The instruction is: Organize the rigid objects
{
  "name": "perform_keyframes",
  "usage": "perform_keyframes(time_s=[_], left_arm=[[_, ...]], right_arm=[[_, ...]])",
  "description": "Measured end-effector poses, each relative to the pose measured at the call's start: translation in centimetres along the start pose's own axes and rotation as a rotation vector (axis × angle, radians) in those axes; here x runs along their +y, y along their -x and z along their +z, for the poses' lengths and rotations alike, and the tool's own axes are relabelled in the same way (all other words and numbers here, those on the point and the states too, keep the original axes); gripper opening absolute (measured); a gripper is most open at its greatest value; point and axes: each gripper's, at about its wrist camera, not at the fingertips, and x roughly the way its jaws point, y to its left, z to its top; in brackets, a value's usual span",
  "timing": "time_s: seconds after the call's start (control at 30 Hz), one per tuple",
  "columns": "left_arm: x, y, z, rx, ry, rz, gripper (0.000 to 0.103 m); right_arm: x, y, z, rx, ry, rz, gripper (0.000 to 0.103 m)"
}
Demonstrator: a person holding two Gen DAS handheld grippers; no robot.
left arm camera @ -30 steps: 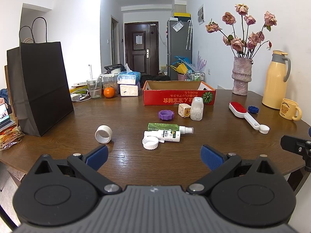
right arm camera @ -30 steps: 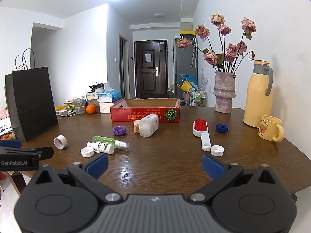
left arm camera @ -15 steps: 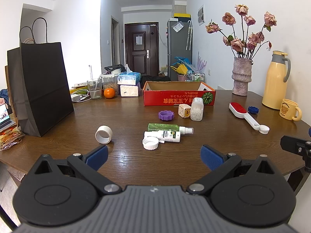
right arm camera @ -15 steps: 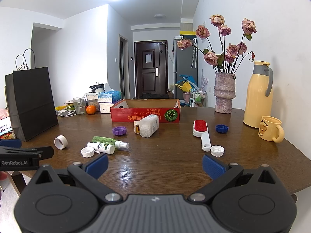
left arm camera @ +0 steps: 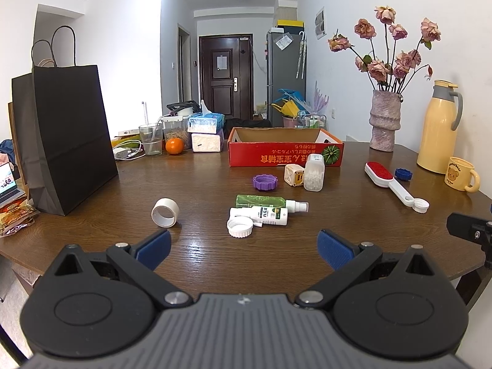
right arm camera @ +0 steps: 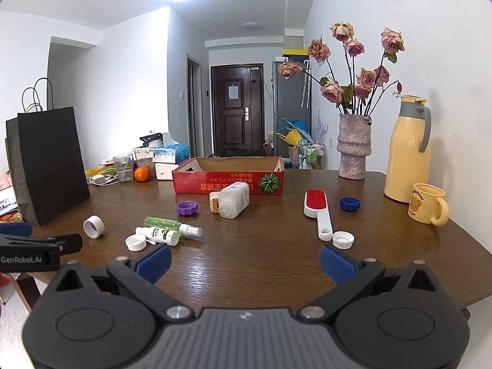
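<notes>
Clutter for sorting lies loose across the middle of the tabletop [left arm camera: 196, 264]: a white bottle [left arm camera: 263, 213] lies flat, touching a green spray bottle [left arm camera: 264, 200] just behind it, with a white cap [left arm camera: 240, 228] against its near end. A tape roll [left arm camera: 165, 212] stands on its edge to the left. Farther back sit a purple cap [left arm camera: 265, 182], a small cream box [left arm camera: 294, 175] and a clear jar [left arm camera: 314, 173] of white beads, all just in front of the red cardboard box [left arm camera: 284, 152], which looks like the likely destination. To the right lie a lint brush [right arm camera: 316, 212], a second white cap [right arm camera: 343, 240] at its handle tip, and a blue cap [right arm camera: 350, 203].

Both the left gripper [left arm camera: 243, 247] and the right gripper [right arm camera: 244, 258] hover at the near edge, jaws spread wide and holding nothing.

Risks, as I judge them: the 2 bottles are round and lie touching, so closing on 1 could roll or drag the other. The tape roll may roll off if nudged. The tall jar may tip when gripped high. Flat caps leave little to grip and could skid on the glossy wood. Reaching right risks knocking the yellow mug [right arm camera: 427, 204].
</notes>
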Motion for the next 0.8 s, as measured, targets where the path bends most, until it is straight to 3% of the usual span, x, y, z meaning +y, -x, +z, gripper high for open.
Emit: perform_keyframes(time_s=[0.8], left_arm=[[1.1,-7.4,1.4,0.078,0.034,0.008,0.103]], right_arm=[[-2.0,-6.9,1.3,0.065,-0.020,-0.018,0.103]])
